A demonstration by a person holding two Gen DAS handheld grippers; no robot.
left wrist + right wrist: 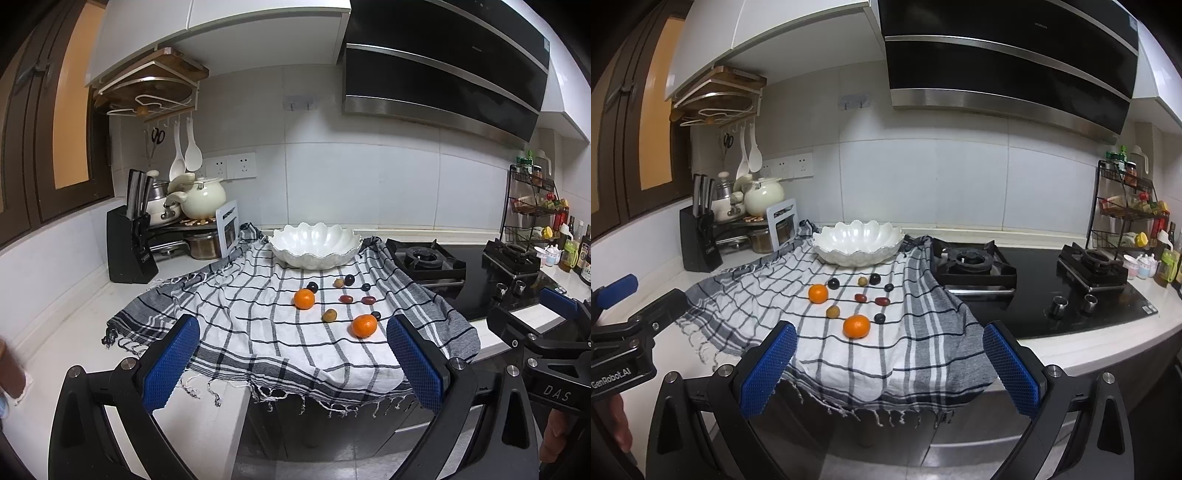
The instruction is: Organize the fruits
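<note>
Status: no fruit has been collected; the white scalloped bowl (pixel 314 243) stands empty at the far edge of the checked cloth (pixel 258 332), upper centre of the frame. The task appears to be at its opening step.

Both tools hang short of the surface. The left gripper (pixel 293 363) is spread wide and holds nothing; the right gripper (pixel 890 369) is likewise wide and holds nothing.

Fruit lies loose at frame centre, beyond both grippers and touching neither: two mandarins, the near mandarin (pixel 856 326) and the far mandarin (pixel 817 293), with small dark, red and brownish fruits (pixel 882 301) scattered between them and the bowl.

Judgement: the next move calls for advancing one gripper over the cloth. The near mandarin, straight ahead of the right gripper, is the likeliest first pick.
</note>
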